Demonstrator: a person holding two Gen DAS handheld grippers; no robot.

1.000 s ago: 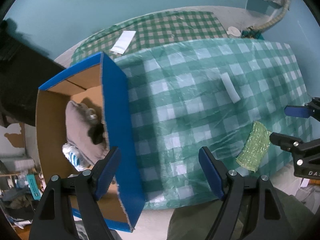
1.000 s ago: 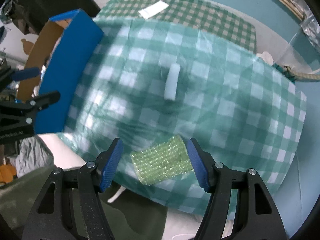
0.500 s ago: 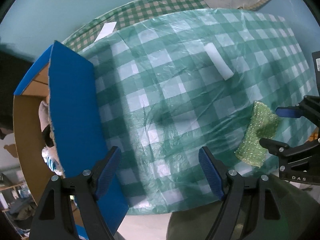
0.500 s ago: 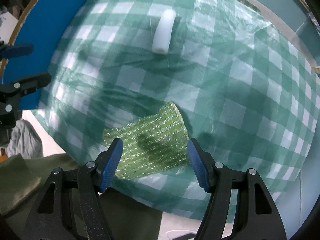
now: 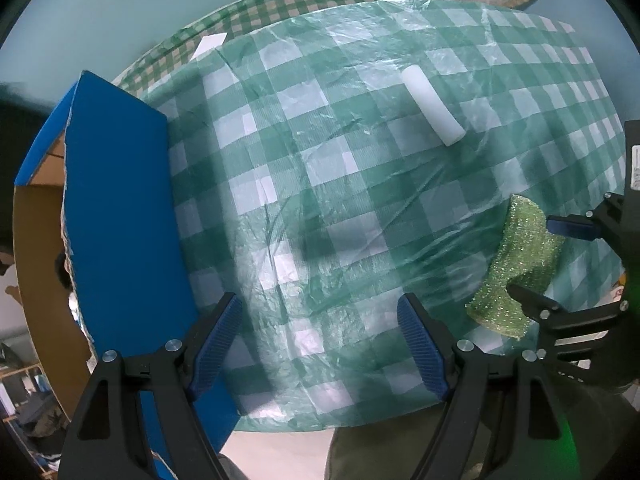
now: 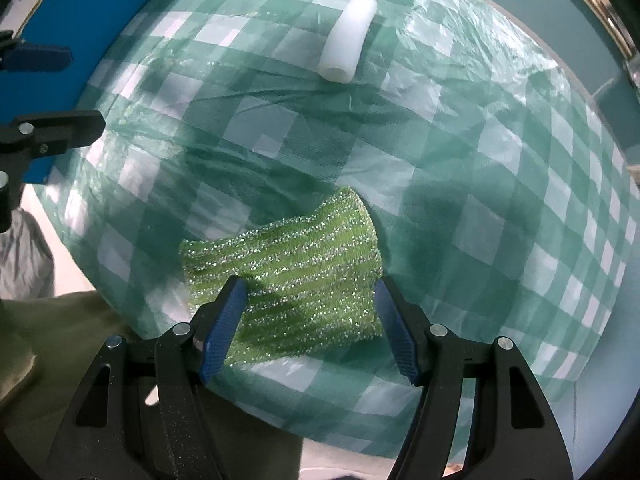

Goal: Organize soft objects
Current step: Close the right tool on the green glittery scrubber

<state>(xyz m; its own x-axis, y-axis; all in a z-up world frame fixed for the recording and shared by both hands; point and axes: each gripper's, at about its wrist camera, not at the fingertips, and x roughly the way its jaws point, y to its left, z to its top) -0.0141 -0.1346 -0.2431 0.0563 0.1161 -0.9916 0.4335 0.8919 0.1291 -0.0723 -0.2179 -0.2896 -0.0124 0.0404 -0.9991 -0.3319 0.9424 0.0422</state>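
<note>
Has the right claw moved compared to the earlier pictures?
Yes. The right claw has come down toward the green sponge cloth, which lies in place on the checked tablecloth and now sits between its open jaws.

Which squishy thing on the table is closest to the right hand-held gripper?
The sparkly green scrubbing sponge, lying right between the right hand-held gripper and its open jaws. The white foam tube lies much farther away.

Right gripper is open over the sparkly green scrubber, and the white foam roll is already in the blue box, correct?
Not quite. The white foam roll is not in the blue box; it lies on the checked tablecloth, apart from the box, as the right wrist view shows. The rest holds: the right gripper is open over the sparkly green scrubber.
</note>
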